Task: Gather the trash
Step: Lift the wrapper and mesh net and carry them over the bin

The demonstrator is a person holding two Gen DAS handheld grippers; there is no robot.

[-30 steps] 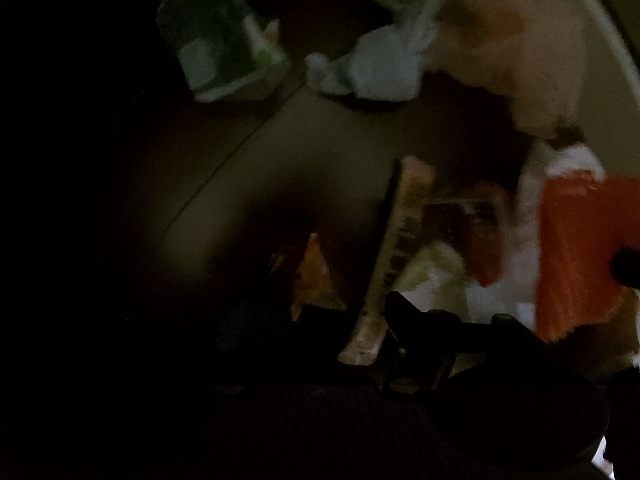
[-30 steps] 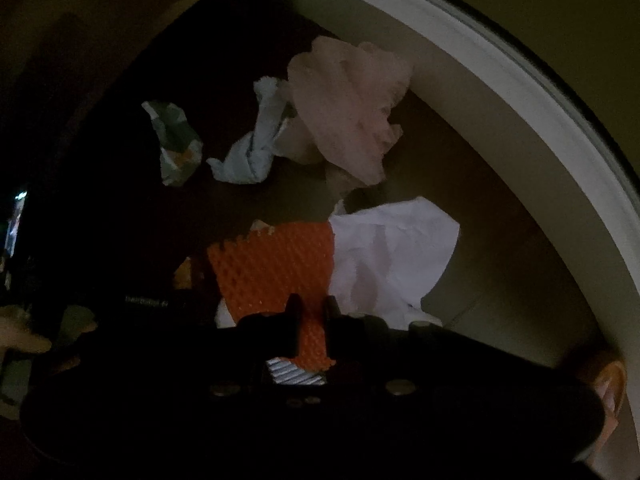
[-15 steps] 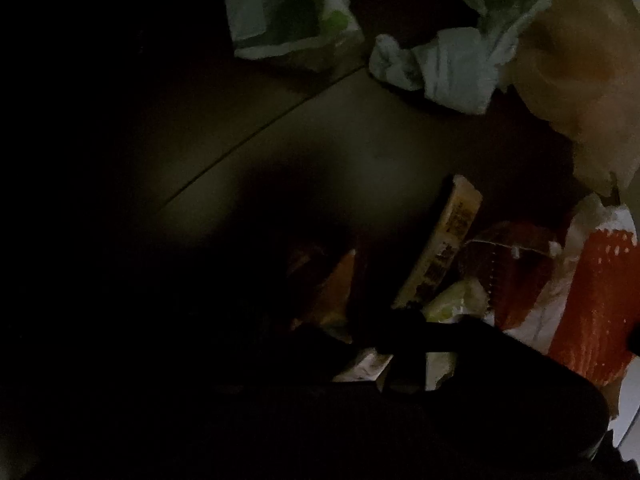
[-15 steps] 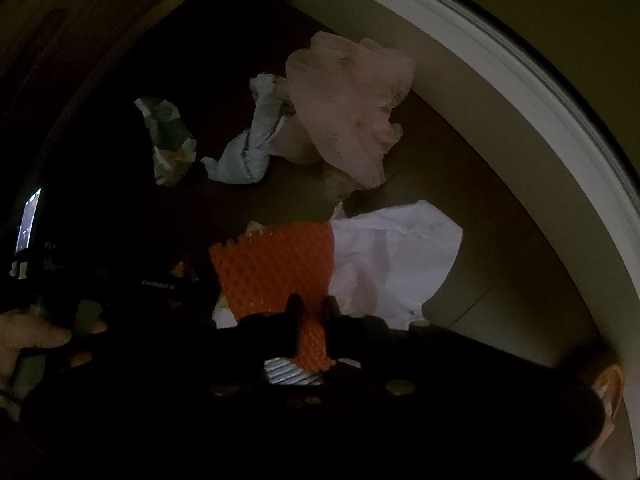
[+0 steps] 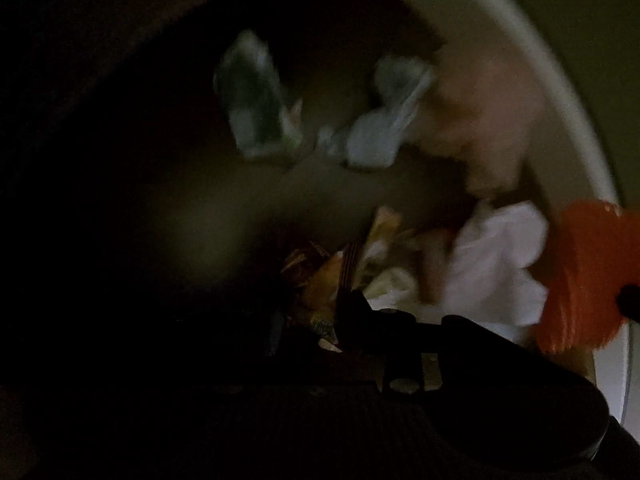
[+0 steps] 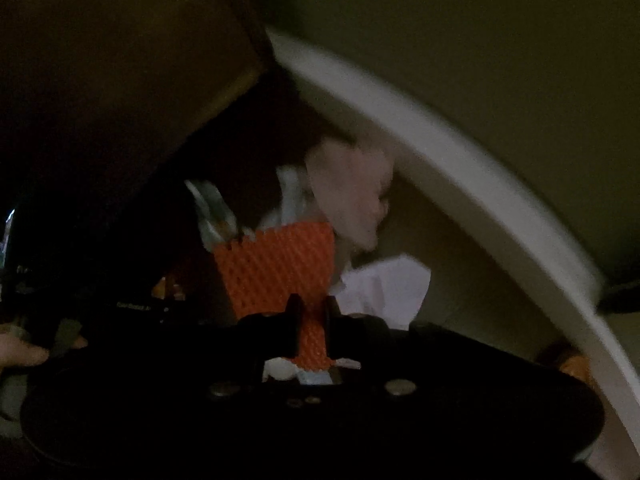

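Right wrist view, nearest first: the right gripper [image 6: 311, 322] has its fingers [image 6: 294, 320] drawn narrow and pinched on the lower end of an orange foam net [image 6: 276, 268], whose body fans out just beyond the tips. That net is the landmark. It looks feather-light, soft and springy, so a pinch through a bunched end, as here, should hold; it could slip free only if the mesh stretches. Just right of the net, on the floor, lies a crumpled white paper [image 6: 384, 284], light and easily crushed, best taken at a raised fold. Beyond the net sits a pinkish crumpled wad [image 6: 348, 188], with a pale blue-white twisted wrapper [image 6: 290, 200] and a green-and-white wrapper [image 6: 208, 204] to its left. Farther still runs a white baseboard [image 6: 460, 184] along the wall.

From the left wrist view, blurred and dim, the left gripper [image 5: 312, 320] is left of the net; its fingers are closing, with a clutch of small wrappers [image 5: 320, 276] between them. Whether the pads already press on it I cannot tell. These look thin, crinkly and slick, so a grip across the bunch seems safest. At the left edge of the right wrist view a hand [image 6: 20, 352] shows.
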